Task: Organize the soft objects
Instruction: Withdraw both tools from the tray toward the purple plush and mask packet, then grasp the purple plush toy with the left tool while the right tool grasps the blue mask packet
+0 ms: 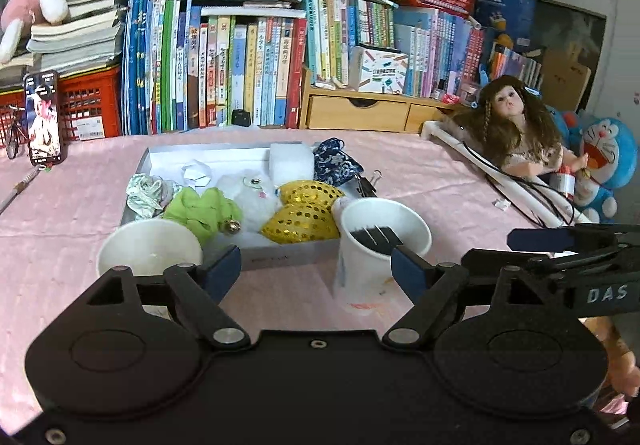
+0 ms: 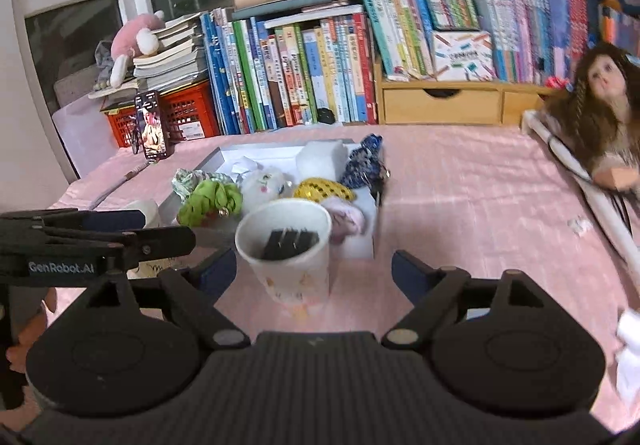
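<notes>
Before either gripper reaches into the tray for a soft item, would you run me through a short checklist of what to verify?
1. Left gripper open with nothing between its fingers: ok.
2. Right gripper open with nothing between its fingers: ok.
3. Soft items lie in the tray, green fabric piece and gold sequin pouch nearest: ok.
4. Left paper cup free to take items: cannot tell, its inside is hidden.
5. Right paper cup free of contents: not ok, dark clips sit inside.
6. Straight path to the tray: not ok, both cups stand in front of it.
</notes>
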`<control>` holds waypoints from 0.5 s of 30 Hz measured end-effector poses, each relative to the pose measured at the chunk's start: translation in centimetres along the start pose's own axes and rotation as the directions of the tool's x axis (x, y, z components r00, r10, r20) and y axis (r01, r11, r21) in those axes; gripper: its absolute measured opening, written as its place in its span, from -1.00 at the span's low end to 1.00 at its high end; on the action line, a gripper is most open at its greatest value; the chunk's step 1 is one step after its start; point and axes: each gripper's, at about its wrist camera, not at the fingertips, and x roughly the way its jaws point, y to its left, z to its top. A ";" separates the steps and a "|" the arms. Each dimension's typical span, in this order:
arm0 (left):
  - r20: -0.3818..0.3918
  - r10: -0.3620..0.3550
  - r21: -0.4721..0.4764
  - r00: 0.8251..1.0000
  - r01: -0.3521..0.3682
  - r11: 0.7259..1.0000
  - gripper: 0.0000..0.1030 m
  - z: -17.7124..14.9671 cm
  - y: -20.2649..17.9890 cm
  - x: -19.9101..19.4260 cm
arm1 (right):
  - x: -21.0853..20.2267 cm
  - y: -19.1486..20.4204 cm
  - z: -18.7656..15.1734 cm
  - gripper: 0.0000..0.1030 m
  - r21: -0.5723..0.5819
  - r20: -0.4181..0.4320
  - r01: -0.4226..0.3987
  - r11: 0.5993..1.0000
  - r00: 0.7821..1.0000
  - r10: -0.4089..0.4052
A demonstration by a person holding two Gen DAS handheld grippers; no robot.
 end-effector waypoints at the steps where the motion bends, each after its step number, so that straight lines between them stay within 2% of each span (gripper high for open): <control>1: 0.005 0.000 0.007 1.000 0.000 1.000 0.58 -0.5 -0.4 -0.1 | -0.4 -0.3 -0.5 0.77 0.010 0.003 0.002 1.000 1.000 -0.002; 11: 0.065 -0.033 0.107 0.997 0.026 0.994 0.64 -4.8 -5.0 -1.2 | -2.7 -2.3 -4.0 0.82 0.021 0.062 0.097 0.995 0.993 -0.098; 15: 0.078 -0.061 0.129 0.995 0.051 0.990 0.67 -6.6 -6.5 -0.8 | -3.0 -2.9 -5.3 0.99 0.010 0.125 0.162 0.987 0.979 -0.162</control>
